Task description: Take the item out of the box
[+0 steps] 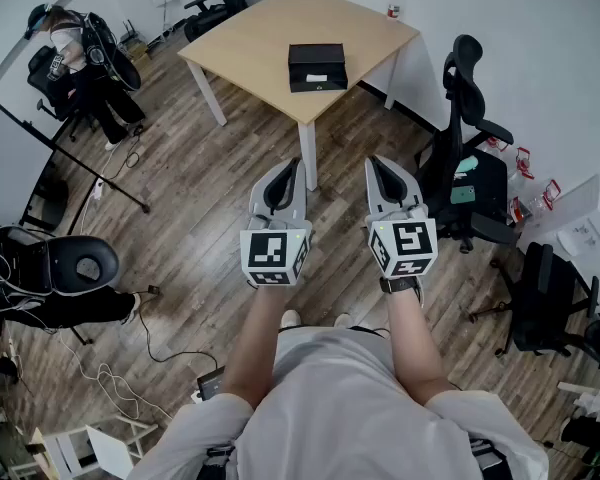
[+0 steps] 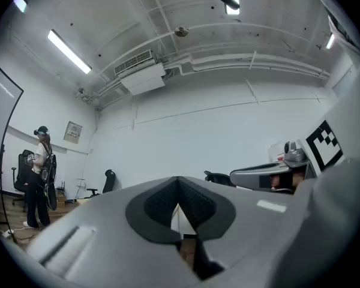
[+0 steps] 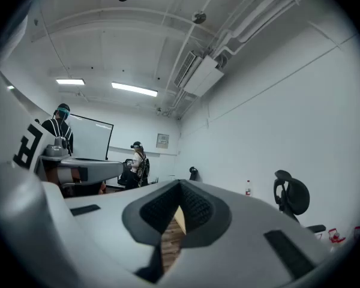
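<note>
you stand on the wood floor (image 1: 195,203) well back from the light table (image 1: 260,43), where the black box (image 1: 317,67) rests near its middle, and you hold your left gripper (image 1: 297,164) and right gripper (image 1: 373,162) side by side, each with jaws pressed together on nothing.

One table (image 1: 250,43) carries one box (image 1: 316,67) and one bottle (image 1: 394,4); two grippers show, a left gripper (image 1: 296,164) and a right gripper (image 1: 373,163).

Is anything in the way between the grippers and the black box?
Nothing visible. Only floor lies between the left gripper, the right gripper and the table; the box sits well away from the bottle.
</note>
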`<state>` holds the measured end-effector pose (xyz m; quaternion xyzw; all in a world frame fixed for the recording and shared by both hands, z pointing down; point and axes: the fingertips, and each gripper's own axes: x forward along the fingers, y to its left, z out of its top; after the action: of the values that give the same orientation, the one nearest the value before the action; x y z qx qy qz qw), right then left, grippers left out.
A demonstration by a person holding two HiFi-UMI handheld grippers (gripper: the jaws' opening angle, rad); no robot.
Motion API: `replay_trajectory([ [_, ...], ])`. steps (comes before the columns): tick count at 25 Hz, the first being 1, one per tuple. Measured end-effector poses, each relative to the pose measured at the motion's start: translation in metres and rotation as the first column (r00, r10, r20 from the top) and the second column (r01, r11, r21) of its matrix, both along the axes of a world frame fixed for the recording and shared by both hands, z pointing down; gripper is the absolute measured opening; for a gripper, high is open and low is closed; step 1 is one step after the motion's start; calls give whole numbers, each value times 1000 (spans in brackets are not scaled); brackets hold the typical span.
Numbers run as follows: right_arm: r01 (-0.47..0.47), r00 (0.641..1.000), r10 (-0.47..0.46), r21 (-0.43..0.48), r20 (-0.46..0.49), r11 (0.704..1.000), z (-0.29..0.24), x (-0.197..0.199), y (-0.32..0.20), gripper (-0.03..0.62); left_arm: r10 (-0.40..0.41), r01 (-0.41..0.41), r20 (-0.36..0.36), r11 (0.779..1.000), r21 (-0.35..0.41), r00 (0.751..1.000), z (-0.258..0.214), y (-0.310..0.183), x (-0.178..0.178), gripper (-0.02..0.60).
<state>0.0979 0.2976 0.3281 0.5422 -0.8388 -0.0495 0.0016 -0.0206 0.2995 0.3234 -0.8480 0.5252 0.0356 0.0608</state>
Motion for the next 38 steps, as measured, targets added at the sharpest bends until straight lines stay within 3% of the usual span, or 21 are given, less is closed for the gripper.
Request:
replay_trajectory([
  [11, 30, 999, -30, -6, 43, 1000, 14, 32, 21, 12, -57, 57, 7, 998, -15, 998, 19, 20, 21, 6],
  [18, 48, 996, -46, -34, 74, 998, 30, 36, -2, 12, -58, 58, -3, 998, -37, 998, 32, -5, 27, 6],
  [24, 57, 996, -54, -46, 65, 997, 46, 21, -75, 12, -59, 59, 2, 998, -37, 998, 47, -81, 17, 6],
  [38, 35, 999, -35, -27, 17, 999, 18, -36, -314, 12, 6, -6, -1, 1000, -23, 1000, 25, -319, -23, 6],
])
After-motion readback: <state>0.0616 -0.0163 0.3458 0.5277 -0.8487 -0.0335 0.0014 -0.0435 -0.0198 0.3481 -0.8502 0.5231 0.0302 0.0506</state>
